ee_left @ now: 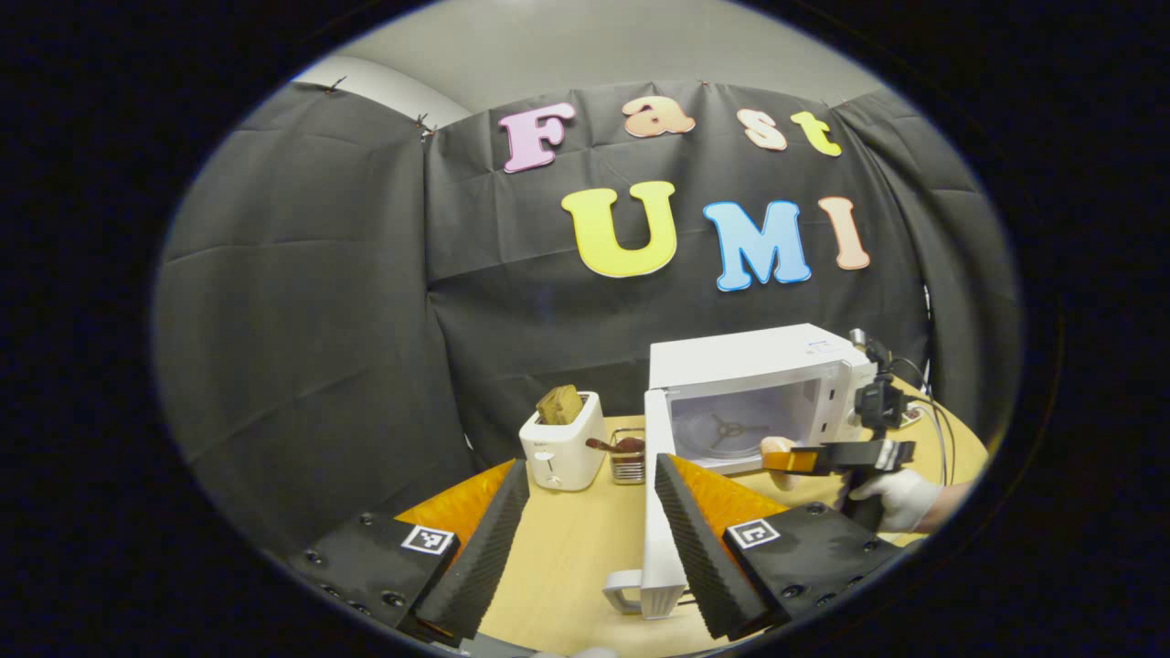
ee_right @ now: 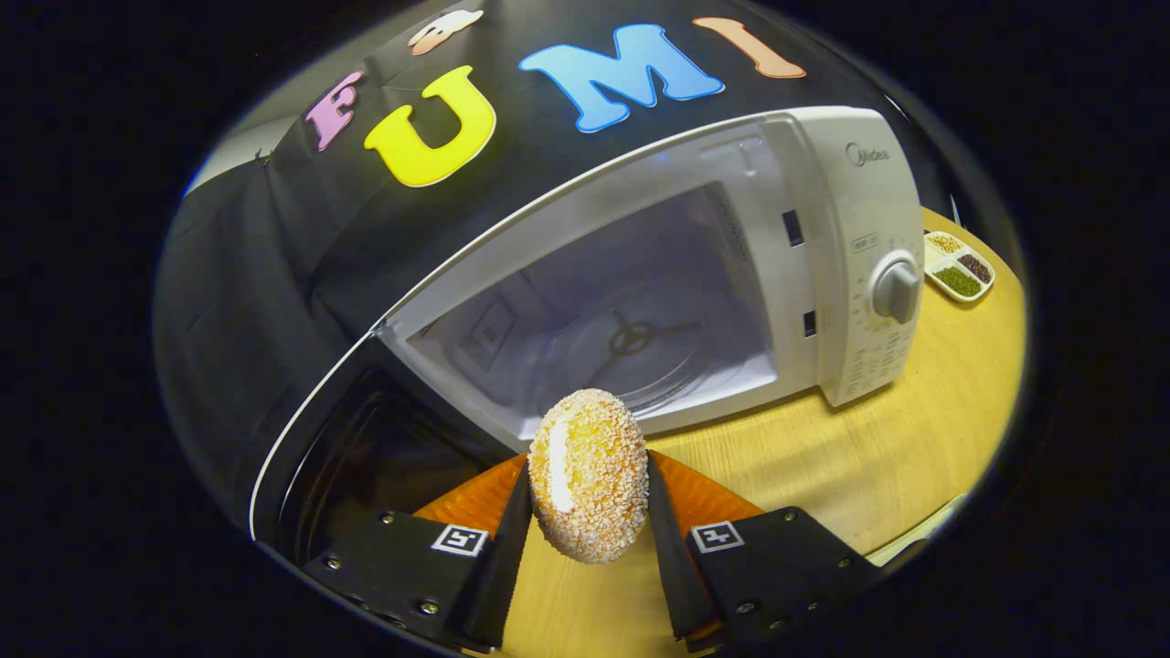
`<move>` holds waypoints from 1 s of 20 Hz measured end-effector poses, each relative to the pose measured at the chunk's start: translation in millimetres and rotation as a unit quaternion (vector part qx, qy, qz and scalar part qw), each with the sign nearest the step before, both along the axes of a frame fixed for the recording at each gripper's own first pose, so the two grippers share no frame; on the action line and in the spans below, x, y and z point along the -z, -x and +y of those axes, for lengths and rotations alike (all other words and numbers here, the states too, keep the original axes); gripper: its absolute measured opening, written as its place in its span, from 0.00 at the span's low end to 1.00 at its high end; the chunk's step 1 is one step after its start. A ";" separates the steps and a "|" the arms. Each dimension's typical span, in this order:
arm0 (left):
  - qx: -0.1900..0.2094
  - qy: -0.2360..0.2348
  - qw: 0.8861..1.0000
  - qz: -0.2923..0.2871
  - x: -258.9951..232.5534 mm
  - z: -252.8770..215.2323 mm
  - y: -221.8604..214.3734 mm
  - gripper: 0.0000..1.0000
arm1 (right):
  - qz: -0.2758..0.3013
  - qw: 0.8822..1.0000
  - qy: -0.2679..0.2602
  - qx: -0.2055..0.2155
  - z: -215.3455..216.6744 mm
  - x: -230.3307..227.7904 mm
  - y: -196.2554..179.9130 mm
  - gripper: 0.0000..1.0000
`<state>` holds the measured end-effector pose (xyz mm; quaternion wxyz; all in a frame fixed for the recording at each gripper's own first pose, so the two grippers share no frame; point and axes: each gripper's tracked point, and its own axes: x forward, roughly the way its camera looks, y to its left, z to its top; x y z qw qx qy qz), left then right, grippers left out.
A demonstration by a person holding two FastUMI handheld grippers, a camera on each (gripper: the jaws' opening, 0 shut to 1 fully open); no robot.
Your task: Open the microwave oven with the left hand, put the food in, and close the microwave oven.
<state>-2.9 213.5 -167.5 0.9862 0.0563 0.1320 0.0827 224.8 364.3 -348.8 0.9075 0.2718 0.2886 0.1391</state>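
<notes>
White glove (ee_left: 900, 498); black screwed gripper mounts, square markers

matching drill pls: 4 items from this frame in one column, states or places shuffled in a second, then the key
Things:
1. microwave door
2. crumbed bun
3. toaster
4. seasoning tray

States or places:
A. on the table to the right of the microwave's dial side
B. swung open
C. gripped between the right gripper's two fingers
D. holds a slice of toast sticking out of the top

Pairs: 1-B, 2-C, 3-D, 4-A
</notes>
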 end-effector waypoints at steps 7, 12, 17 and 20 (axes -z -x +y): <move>0.011 -0.011 1.000 0.010 24.4 1.5 -10.6 0.97 | -0.050 0.988 0.048 0.141 1.7 7.2 -85.8 0.63; 0.015 -0.016 1.000 0.005 26.2 3.1 -15.0 0.97 | -0.053 0.977 0.067 0.194 -10.7 24.2 -120.0 0.66; 0.015 -0.020 1.000 0.011 34.2 3.6 -17.5 0.97 | -0.056 0.975 0.089 0.195 -16.8 30.5 -125.2 0.92; 0.013 -0.023 1.000 0.004 28.9 5.9 -20.5 0.93 | -0.074 0.971 0.113 0.197 -30.9 14.3 -118.7 0.98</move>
